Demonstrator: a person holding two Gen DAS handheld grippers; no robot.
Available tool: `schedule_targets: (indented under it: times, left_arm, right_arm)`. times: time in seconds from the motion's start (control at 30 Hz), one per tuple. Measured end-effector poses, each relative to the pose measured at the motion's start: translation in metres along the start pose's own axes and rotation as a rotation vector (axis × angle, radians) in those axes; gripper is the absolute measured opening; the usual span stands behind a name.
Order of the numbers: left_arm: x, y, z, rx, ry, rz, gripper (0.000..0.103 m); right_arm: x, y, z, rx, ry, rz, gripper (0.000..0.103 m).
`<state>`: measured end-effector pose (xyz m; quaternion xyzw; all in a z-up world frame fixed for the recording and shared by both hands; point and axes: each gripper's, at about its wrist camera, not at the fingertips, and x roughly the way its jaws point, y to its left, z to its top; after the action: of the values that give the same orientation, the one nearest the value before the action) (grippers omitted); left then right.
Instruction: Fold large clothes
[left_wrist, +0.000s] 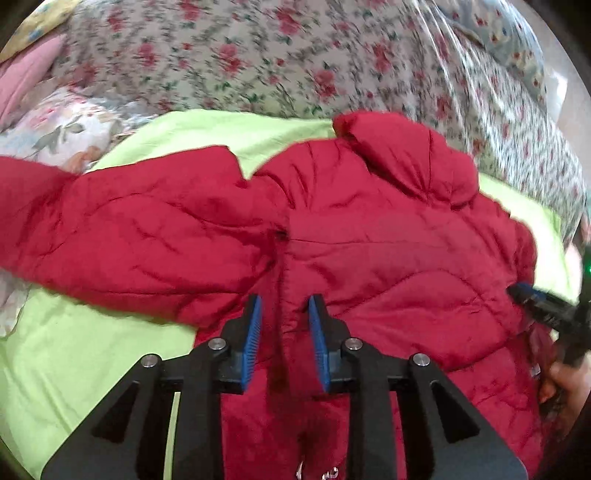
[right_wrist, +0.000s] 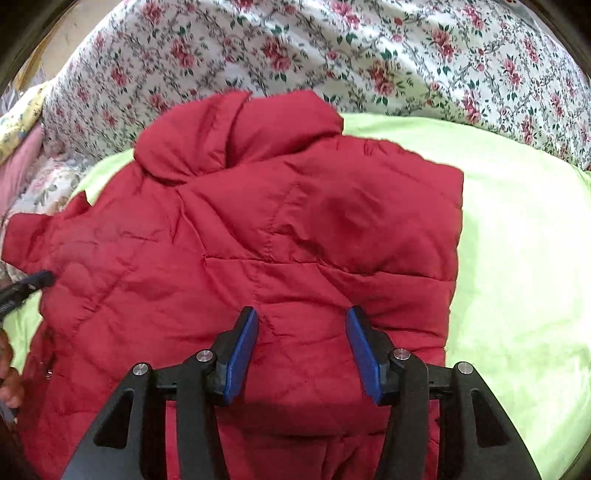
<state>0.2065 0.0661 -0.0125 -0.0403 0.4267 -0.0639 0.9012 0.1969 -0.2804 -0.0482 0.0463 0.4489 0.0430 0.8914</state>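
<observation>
A red quilted jacket (left_wrist: 369, 240) lies spread, back side up, on a lime-green sheet (left_wrist: 74, 350) that covers the bed; a floral bedcover (left_wrist: 258, 55) runs along the sheet's far edge. The hood (right_wrist: 229, 136) points toward that far edge, and one sleeve (left_wrist: 110, 229) extends toward the sheet's left edge, where a pale flowered pillow (left_wrist: 55, 133) and a pink cushion (left_wrist: 26, 74) lie. In the right wrist view the jacket's other side ends in a straight folded edge, with bare sheet beyond it.

The left gripper (left_wrist: 285, 306) hangs over the lower part of the jacket, its blue pads slightly apart, with a raised ridge of red fabric between them; whether the pads press on it cannot be told. The right gripper (right_wrist: 302, 317) hangs over the jacket's lower back with its fingers well apart and nothing clamped. A hand (left_wrist: 554, 384) shows at the right margin of the left wrist view.
</observation>
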Motion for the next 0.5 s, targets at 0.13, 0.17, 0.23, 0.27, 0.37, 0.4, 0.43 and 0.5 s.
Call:
schedule_targets:
  times: [0.13, 0.17, 0.23, 0.27, 0.37, 0.4, 0.43, 0.5]
  left_arm:
    - [-0.019, -0.008, 0.004, 0.008, -0.030, -0.112, 0.024]
    - [-0.018, -0.014, 0.005, 0.019, -0.023, -0.136, 0.024]
    - [-0.011, -0.027, 0.005, 0.050, -0.003, -0.143, 0.024]
    - [-0.004, -0.032, 0.004, 0.066, 0.012, -0.135, 0.024]
    - [0.030, -0.041, -0.005, 0.079, 0.099, -0.078, 0.024]
    - [0.035, -0.039, -0.009, 0.073, 0.111, -0.075, 0.024]
    - [0.041, -0.037, -0.011, 0.064, 0.119, -0.074, 0.024]
    - [0.047, -0.032, -0.015, 0.046, 0.123, -0.085, 0.024]
  right_arm:
    - [0.009, 0.003, -0.002, 0.001, 0.009, -0.015, 0.057]
    - [0.012, 0.003, -0.002, 0.002, 0.012, -0.019, 0.057]
    - [0.014, 0.004, -0.003, -0.006, 0.016, -0.030, 0.059]
    - [0.015, 0.006, -0.003, -0.010, 0.017, -0.035, 0.059]
    - [0.015, 0.006, -0.005, -0.017, 0.016, -0.040, 0.060]
    - [0.015, 0.005, -0.005, -0.016, 0.014, -0.037, 0.060]
    - [0.015, 0.004, -0.005, -0.012, 0.012, -0.032, 0.060]
    - [0.014, 0.002, -0.006, -0.009, 0.010, -0.026, 0.060]
